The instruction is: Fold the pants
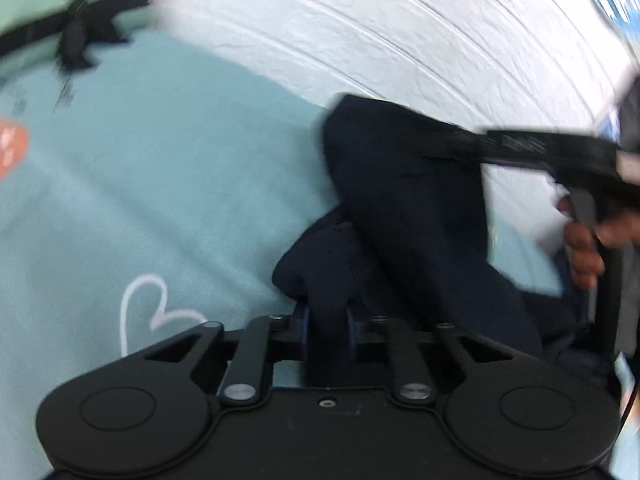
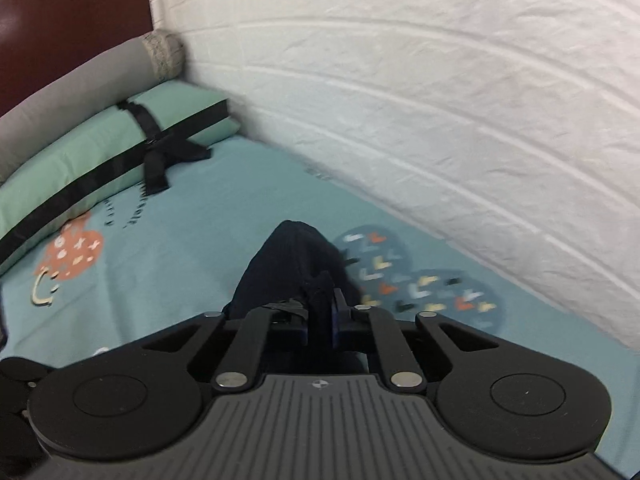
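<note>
Dark navy pants (image 1: pixel 404 208) lie bunched on a light blue bedsheet (image 1: pixel 160 200) near a white wall. My left gripper (image 1: pixel 328 332) is shut on a fold of the pants, with dark cloth pinched between its blue pads. In the right wrist view the pants (image 2: pixel 288 264) rise in a hump straight ahead, and my right gripper (image 2: pixel 320 320) is shut on their cloth. In the left wrist view the right gripper's black body and the hand holding it show at the right edge, reaching over the pants.
A white brick-pattern wall (image 2: pixel 440 100) borders the bed on the far side. A mint cushion with black straps (image 2: pixel 104 148) and a grey bolster (image 2: pixel 80 80) lie at the headboard. The sheet carries printed heart shapes (image 2: pixel 420 280).
</note>
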